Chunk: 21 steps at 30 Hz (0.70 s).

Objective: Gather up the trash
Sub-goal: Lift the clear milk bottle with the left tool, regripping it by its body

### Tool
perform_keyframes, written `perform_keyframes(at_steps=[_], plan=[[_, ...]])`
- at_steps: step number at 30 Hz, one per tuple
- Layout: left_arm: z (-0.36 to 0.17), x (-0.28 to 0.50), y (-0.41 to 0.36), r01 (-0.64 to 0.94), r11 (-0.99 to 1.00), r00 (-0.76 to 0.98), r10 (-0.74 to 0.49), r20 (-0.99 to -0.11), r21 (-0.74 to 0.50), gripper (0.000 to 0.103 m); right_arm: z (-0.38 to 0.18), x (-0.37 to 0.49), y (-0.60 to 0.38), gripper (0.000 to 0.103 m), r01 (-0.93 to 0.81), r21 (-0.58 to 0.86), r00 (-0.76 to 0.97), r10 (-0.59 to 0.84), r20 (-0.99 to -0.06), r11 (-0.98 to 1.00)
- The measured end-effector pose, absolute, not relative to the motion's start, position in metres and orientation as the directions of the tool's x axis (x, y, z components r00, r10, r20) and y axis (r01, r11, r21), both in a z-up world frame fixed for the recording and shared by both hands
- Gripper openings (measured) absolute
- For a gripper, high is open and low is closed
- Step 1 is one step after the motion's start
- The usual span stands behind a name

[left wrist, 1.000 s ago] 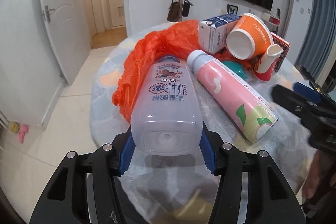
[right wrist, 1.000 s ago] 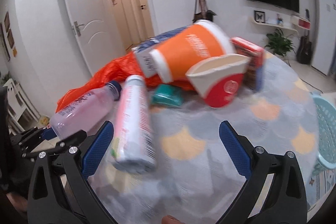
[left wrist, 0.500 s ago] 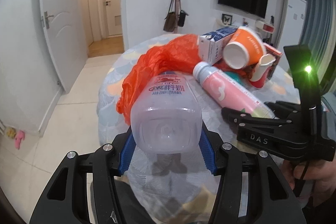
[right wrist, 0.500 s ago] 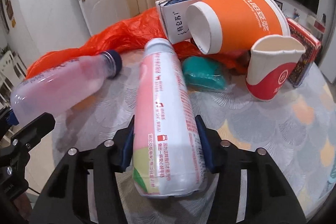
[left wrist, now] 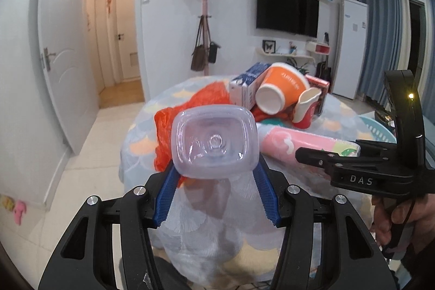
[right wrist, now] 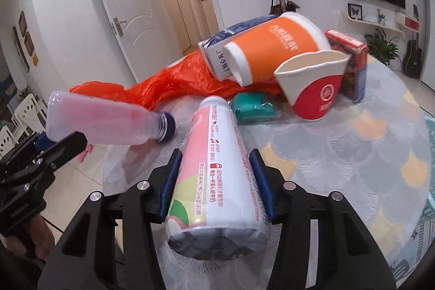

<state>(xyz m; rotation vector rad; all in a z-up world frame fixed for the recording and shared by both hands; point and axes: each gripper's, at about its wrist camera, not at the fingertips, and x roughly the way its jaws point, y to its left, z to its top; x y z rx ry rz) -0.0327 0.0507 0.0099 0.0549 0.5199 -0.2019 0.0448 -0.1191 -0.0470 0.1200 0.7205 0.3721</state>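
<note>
My left gripper [left wrist: 214, 175] is shut on a clear plastic milk bottle [left wrist: 214, 140] and holds it lifted, base toward the camera; the bottle also shows in the right wrist view [right wrist: 103, 124], above the table edge. My right gripper [right wrist: 214, 181] is shut on a pink-and-white bottle [right wrist: 217, 165], raised off the round table [right wrist: 353, 154]. That bottle shows in the left wrist view [left wrist: 299, 143] too.
On the table lie an orange plastic bag [right wrist: 174, 83], a milk carton [right wrist: 217, 56], an orange paper cup [right wrist: 274, 50], a red-and-white cup [right wrist: 315, 91], a red box [right wrist: 353, 64] and a teal packet [right wrist: 252, 105]. A light-blue basket [left wrist: 380, 127] stands to the right.
My left gripper has lifted and tilted the clear bottle so its base faces the camera. My right gripper closed on the pink bottle and raised it.
</note>
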Motion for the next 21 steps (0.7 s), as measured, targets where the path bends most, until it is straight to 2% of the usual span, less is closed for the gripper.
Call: perform_keyframes(at_steps=[4,14,16,18,21], plan=[[0.012,-0.038,0.044,0.215,0.976,0.867,-0.175,-0.467,0.033,0.056,-0.047,0.045,-0.124,0.047,-0.283,0.249,0.689,0.377,-0.619,0.926],[-0.012,-0.040,0.044,0.218,0.975,0.840,-0.161,-0.518,0.051,0.060,-0.060,0.051,-0.119,0.047,-0.282,0.251,0.672,0.378,-0.637,0.926],[-0.014,-0.038,0.041,0.219,0.974,0.839,-0.154,-0.521,0.064,0.049,-0.062,0.053,-0.117,0.047,-0.279,0.245,0.668,0.371,-0.645,0.929],[-0.023,-0.030,0.038,0.214,0.973,0.810,-0.128,-0.573,0.085,0.041,-0.067,0.056,-0.115,0.047,-0.280,0.235,0.658,0.364,-0.659,0.931],[-0.032,-0.028,0.041,0.217,0.974,0.781,-0.133,-0.610,0.066,0.045,-0.070,0.057,-0.112,0.047,-0.283,0.219,0.646,0.354,-0.676,0.934]])
